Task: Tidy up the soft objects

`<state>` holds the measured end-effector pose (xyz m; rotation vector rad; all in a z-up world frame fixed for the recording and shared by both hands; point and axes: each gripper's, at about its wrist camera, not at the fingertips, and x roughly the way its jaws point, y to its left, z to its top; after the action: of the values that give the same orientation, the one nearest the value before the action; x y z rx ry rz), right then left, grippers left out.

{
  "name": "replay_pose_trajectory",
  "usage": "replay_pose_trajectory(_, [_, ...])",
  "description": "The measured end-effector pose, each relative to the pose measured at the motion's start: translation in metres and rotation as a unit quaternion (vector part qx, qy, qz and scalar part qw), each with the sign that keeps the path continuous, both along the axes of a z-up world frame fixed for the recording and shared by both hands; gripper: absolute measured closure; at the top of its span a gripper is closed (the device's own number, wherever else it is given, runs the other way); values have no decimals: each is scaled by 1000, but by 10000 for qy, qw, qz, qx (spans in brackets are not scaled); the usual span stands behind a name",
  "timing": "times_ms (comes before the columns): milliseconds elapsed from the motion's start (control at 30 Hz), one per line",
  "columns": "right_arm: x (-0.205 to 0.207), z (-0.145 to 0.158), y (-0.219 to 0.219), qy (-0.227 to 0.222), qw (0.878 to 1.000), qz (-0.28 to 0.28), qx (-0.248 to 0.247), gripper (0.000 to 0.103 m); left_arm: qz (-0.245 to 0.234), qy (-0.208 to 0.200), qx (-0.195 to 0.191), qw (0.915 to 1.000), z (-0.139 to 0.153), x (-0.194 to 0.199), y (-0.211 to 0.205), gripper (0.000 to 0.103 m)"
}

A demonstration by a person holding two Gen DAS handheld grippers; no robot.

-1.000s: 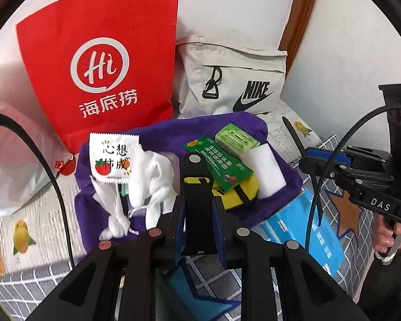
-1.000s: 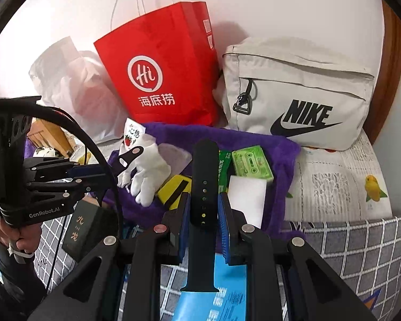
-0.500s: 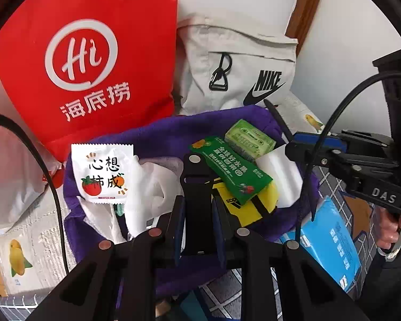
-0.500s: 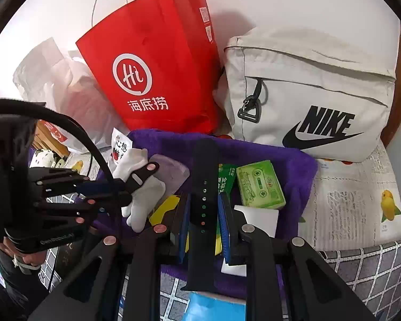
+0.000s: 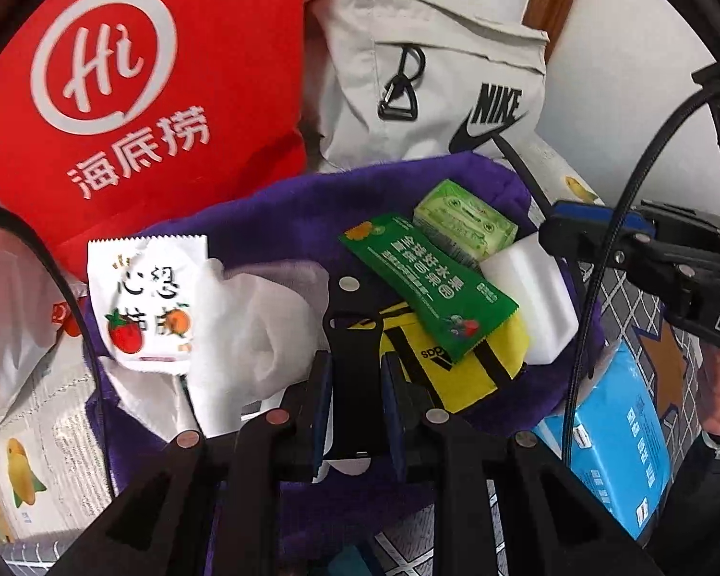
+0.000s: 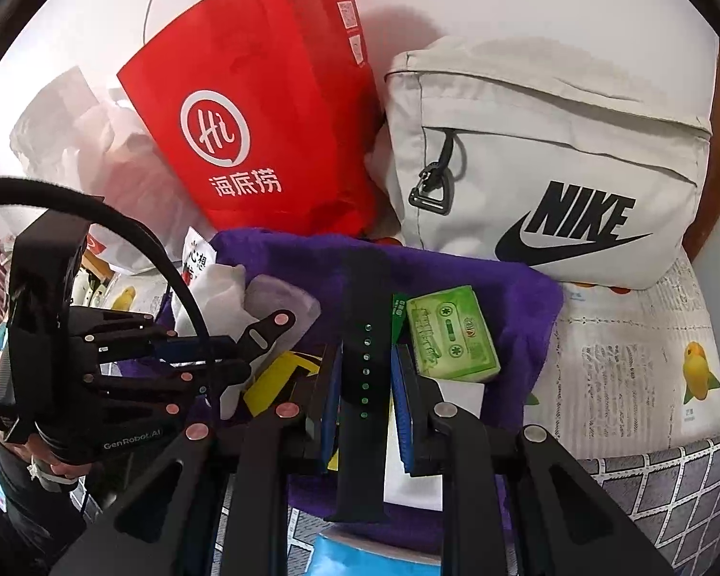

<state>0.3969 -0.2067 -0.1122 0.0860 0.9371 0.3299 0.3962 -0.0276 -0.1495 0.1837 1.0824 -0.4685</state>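
Your grey checked bedspread (image 6: 667,485) had fruit-print newspaper (image 6: 619,360) spread on it, with a purple towel (image 5: 283,221), red Haidilao bag (image 6: 269,110), Nike bag (image 6: 542,158) and blue tissue pack (image 5: 619,437) sitting there.

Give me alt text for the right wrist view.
The right gripper is shut on a black watch strap above a purple towel holding a green cassette-print box. Behind stand a red paper bag and beige Nike bag.
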Motion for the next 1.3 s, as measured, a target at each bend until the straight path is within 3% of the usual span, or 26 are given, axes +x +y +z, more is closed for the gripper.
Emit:
replay_pose_trajectory(167, [4,-1,0,31,10000,14,-51,82,84,221,18,9997,-7,6,0,79])
replay_pose_trajectory(433, [10,-5,8,119,9998,101,-151,82,226,185,-253,9993,9,-4,15,75])
replay_pose_trajectory(533, [14,-10,15,222,9995,165,-157,82,262,181,-320,9990,14,-12,22,66])
replay_pose_trajectory(600, [18,-12,21,291,9992,223,-144,82,302,187,-296,9989,16,-17,27,66])
replay_pose_trajectory(767, [24,-15,41,423,9981,432,-142,82,432,93,-442,9980,26,-26,45,65])
replay_pose_trajectory(900, [28,-21,58,554,9967,537,-247,82,644,-15,-598,9961,36,-33,65,53])
replay_pose_trajectory(1300, [52,-36,90,797,9933,572,-619,82,1023,-280,-794,9912,55,-66,108,49])
